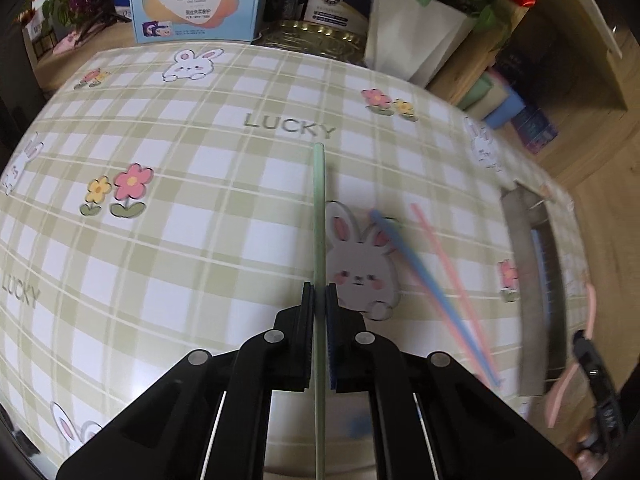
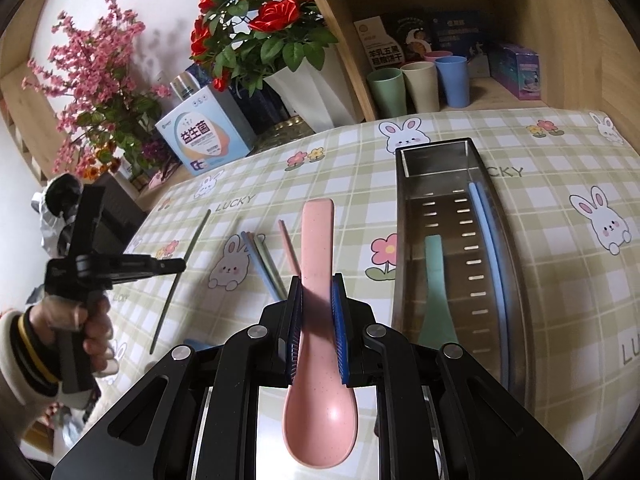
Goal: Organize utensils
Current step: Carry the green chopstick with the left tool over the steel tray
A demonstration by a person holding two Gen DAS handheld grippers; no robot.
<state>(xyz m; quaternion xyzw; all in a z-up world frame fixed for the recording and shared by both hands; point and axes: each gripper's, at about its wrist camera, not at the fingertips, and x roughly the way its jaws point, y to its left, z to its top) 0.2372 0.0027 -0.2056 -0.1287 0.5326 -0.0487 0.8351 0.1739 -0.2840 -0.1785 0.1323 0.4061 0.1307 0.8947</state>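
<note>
Above the checked tablecloth [image 1: 160,240], the left gripper [image 1: 320,300] clamps a green chopstick [image 1: 319,208], apparently lifted clear; the right gripper [image 2: 317,312] pinches a pink spoon [image 2: 316,320] beside the steel tray [image 2: 404,240].

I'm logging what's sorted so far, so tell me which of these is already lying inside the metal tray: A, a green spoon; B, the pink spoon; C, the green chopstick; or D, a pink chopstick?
A: the green spoon lies in the metal tray, while the pink spoon is clamped in the right gripper and the green chopstick in the left gripper.
</note>
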